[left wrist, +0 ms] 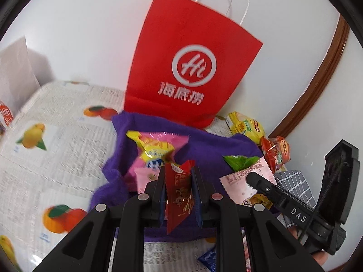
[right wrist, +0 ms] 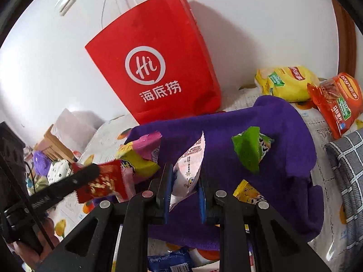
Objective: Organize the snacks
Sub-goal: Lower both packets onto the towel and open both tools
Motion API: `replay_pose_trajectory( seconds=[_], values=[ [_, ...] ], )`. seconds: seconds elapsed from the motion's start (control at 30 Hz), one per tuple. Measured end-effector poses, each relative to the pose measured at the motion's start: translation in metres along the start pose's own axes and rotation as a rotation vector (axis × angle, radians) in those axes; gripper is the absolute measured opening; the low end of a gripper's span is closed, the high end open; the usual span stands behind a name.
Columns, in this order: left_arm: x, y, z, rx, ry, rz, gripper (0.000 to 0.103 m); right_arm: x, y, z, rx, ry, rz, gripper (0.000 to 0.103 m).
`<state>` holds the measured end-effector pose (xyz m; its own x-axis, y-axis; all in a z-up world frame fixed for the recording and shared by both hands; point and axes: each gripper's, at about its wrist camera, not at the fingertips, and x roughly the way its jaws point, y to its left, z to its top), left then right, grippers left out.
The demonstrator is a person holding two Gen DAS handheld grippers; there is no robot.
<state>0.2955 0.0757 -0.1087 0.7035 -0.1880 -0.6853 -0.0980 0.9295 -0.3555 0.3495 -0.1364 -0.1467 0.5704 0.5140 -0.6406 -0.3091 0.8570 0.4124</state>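
Observation:
My left gripper is shut on a dark red snack packet, held upright above a purple cloth. My right gripper is shut on a white and pink snack packet over the same purple cloth. A pink and yellow snack bag and a green packet lie on the cloth. A red paper bag with white handles stands upright behind the cloth against the wall; it also shows in the right wrist view. The right gripper appears in the left wrist view, and the left one in the right wrist view.
A yellow chip bag and an orange chip bag lie at the right by the wall. A grey checked cloth lies at the far right. A blue packet lies near me. The fruit-print tablecloth spreads to the left.

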Motion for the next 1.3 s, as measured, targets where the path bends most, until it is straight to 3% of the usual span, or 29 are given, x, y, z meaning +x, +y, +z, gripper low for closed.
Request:
replay_pose_trajectory(
  seconds=[0.53,0.7,0.9,0.97,1.03,1.3],
  values=[
    [0.011,0.000,-0.018,-0.011,0.027,-0.045,0.019,0.016,-0.001,-0.012,-0.028,0.031,-0.025,0.020],
    [0.018,-0.004,-0.023,0.002,0.044,-0.042,0.019,0.023,0.000,-0.015,-0.040,0.082,-0.019,0.021],
    [0.021,-0.008,-0.028,0.000,0.065,-0.059,0.019,0.027,0.008,-0.020,-0.115,0.105,-0.078,0.022],
    [0.020,-0.010,-0.029,0.016,0.051,-0.042,0.019,0.025,0.009,-0.019,-0.132,0.098,-0.082,0.030],
    [0.020,-0.011,-0.029,0.022,0.045,-0.033,0.019,0.020,0.009,-0.018,-0.139,0.072,-0.094,0.048],
    [0.028,-0.009,-0.029,0.012,0.057,-0.046,0.019,0.001,0.012,-0.012,-0.163,-0.042,-0.101,0.065]
  ],
)
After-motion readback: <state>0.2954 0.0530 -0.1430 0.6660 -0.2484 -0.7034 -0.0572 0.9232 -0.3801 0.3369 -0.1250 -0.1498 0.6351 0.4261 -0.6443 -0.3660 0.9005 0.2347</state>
